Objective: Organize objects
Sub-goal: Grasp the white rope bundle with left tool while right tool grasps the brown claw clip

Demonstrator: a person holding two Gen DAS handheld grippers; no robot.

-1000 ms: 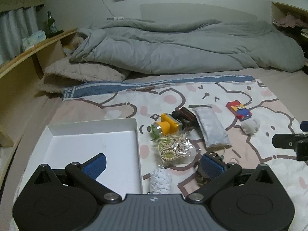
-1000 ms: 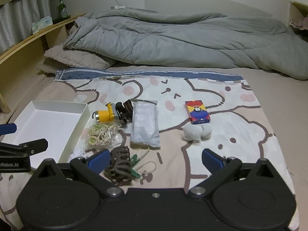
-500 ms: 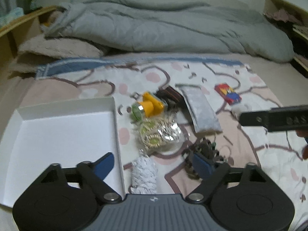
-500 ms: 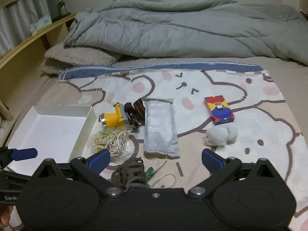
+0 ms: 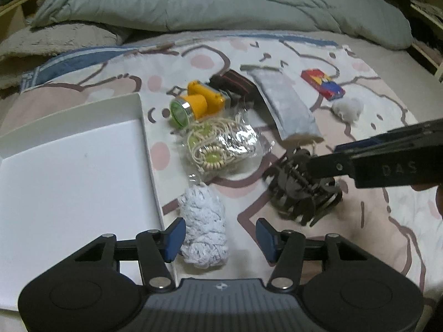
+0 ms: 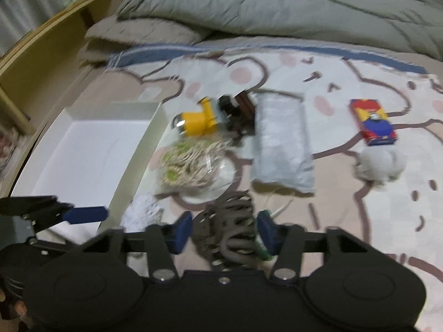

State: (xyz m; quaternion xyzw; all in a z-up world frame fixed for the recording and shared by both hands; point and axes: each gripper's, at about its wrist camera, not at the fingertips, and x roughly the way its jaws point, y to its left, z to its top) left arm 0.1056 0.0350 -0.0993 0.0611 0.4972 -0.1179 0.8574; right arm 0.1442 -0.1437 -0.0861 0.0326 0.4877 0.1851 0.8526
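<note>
Spread over the bed's cartoon sheet point(image 5: 360, 221) as a second ago: no item carried off, nothing yet inside the white box point(image 5: 69, 166) at the left edge. Further along than a second ago, though, since both views now look steeply down at the clutter instead of across to the duvet.

Brought low and forward, the left tool point(image 5: 218, 238), fingers narrower than before but apart, set either side of the white knitted bundle point(image 5: 203, 221) just beside the box wall; left pad about touching it, a gap showing at the right pad. Not gripped so far.

Swung in over the middle of the sheet, the right tool point(image 6: 224, 232), drawn in from wide to snug, both pads seemingly pressed on the dark claw clip point(image 6: 227, 221). Blurred in both views, so contact judged rather than certain.

Means two picks under way at once, both probably bound for the box: short hop for the bundle, longer carry past the bead bag point(image 5: 218, 146) for the clip.

Untouched beyond them: silver pouch point(image 5: 288, 110) and yellow headlamp point(image 5: 199, 105).
</note>
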